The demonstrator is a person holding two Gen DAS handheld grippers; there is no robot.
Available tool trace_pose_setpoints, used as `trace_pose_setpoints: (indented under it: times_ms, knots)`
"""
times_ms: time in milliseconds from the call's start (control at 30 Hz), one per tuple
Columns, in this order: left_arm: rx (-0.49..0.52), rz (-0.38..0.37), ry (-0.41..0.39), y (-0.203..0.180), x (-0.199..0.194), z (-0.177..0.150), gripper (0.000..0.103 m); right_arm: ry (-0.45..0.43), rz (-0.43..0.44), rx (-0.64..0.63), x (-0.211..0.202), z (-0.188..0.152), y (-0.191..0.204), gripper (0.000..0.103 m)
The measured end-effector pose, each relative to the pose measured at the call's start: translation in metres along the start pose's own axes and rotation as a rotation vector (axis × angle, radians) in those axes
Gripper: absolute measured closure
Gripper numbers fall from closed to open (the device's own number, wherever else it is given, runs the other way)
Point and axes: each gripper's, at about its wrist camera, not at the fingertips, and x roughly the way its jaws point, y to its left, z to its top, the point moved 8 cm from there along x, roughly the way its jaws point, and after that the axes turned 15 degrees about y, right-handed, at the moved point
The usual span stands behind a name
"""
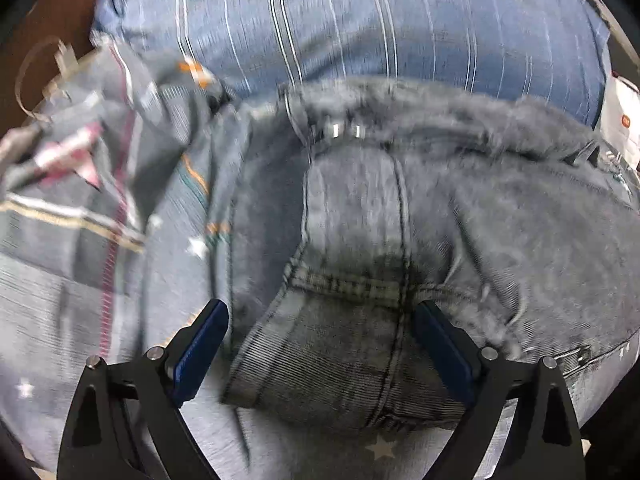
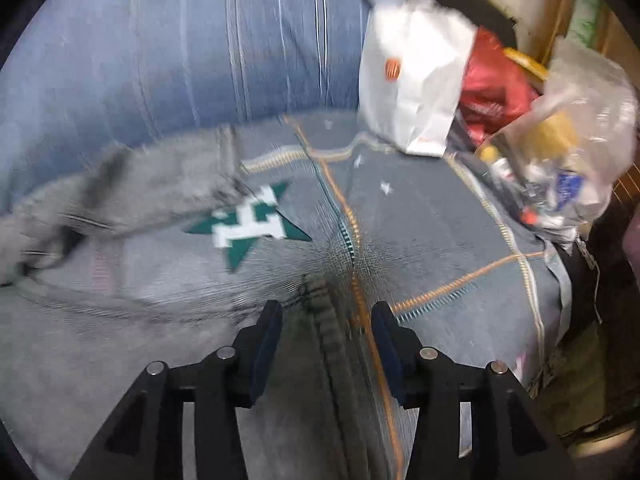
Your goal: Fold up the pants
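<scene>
You are working on a bed covered with a grey-blue star-print quilt (image 2: 440,216), and a big blue striped pillow (image 1: 380,28) runs along the far side. At the right end of the bed sits clutter: a white paper bag (image 2: 412,76), a red bag (image 2: 496,84) behind it and a clear plastic bag (image 2: 576,136) of small items. Both views are smeared by motion, so fine detail is uncertain.

The grey jeans (image 1: 420,208) lie bunched on the quilt, just in front of the pillow. In the left view they fill the middle and right of the picture; a stitched seam runs from near the far edge straight toward you, and a folded, hemmed edge lies between the two blue pads. In the right view most of the denim sits off to the left, with only a dark seam reaching down between the fingers. So the left tool is the nearer one to the bulk of the garment.

Your left gripper (image 1: 320,344) stands wide apart, straddling that folded edge; I judge it has not pinched the cloth. Your right gripper (image 2: 326,344) is also parted, more narrowly, with the dark seam and the quilt's orange stitching between its pads; whether it touches the fabric I cannot tell.
</scene>
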Motion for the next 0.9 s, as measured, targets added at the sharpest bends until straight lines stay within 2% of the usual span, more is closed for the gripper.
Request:
trace_pose_setpoints:
  times_ms: [67, 167, 200, 267, 300, 333, 367, 400, 467, 533, 633, 767, 867, 900]
  knots:
    - [0.004, -0.016, -0.044, -0.006, -0.018, 0.001, 0.008, 0.0, 0.065, -0.032, -0.021, -0.019, 0.014, 0.036]
    - [0.006, -0.016, -0.065, -0.016, -0.034, -0.003, 0.008, 0.071, 0.174, -0.083, -0.019, -0.05, 0.038, 0.036]
    - [0.009, -0.026, -0.059, -0.02, -0.034, -0.005, 0.008, 0.102, 0.183, -0.095, -0.013, -0.058, 0.043, 0.036]
    - [0.008, -0.021, -0.021, -0.025, -0.022, -0.01, 0.008, 0.201, 0.144, -0.113, 0.02, -0.073, 0.043, 0.033]
    - [0.002, 0.003, 0.025, -0.027, -0.009, -0.015, 0.008, 0.315, 0.104, -0.111, 0.05, -0.085, 0.039, 0.032]
    - [0.005, 0.029, 0.108, -0.029, 0.014, -0.023, 0.008, 0.375, 0.094, -0.092, 0.066, -0.092, 0.034, 0.03]
    - [-0.003, 0.042, 0.124, -0.028, 0.023, -0.024, 0.004, 0.321, 0.097, -0.066, 0.059, -0.087, 0.029, 0.026]
    - [-0.028, 0.031, 0.091, -0.024, 0.02, -0.025, 0.002, 0.307, 0.091, -0.062, 0.051, -0.085, 0.027, 0.026]
    - [-0.049, 0.006, 0.097, -0.019, 0.013, -0.027, 0.003, 0.235, 0.118, -0.057, 0.029, -0.078, 0.027, 0.026]
    - [-0.043, 0.005, 0.063, -0.019, 0.002, -0.024, 0.003, 0.167, 0.099, -0.045, 0.007, -0.071, 0.025, 0.026]
    - [-0.046, -0.003, 0.023, -0.018, -0.014, -0.021, 0.003, 0.084, 0.177, -0.026, -0.019, -0.066, 0.037, 0.026]
    - [-0.024, 0.004, -0.01, -0.023, -0.028, -0.022, 0.003, 0.071, 0.236, -0.085, -0.027, -0.071, 0.073, 0.023]
    - [-0.016, 0.01, -0.007, -0.027, -0.029, -0.024, 0.003, 0.126, 0.216, -0.132, -0.005, -0.078, 0.092, 0.022]
    - [-0.017, 0.01, -0.001, -0.027, -0.027, -0.024, 0.003, 0.179, 0.208, -0.13, 0.01, -0.081, 0.094, 0.02]
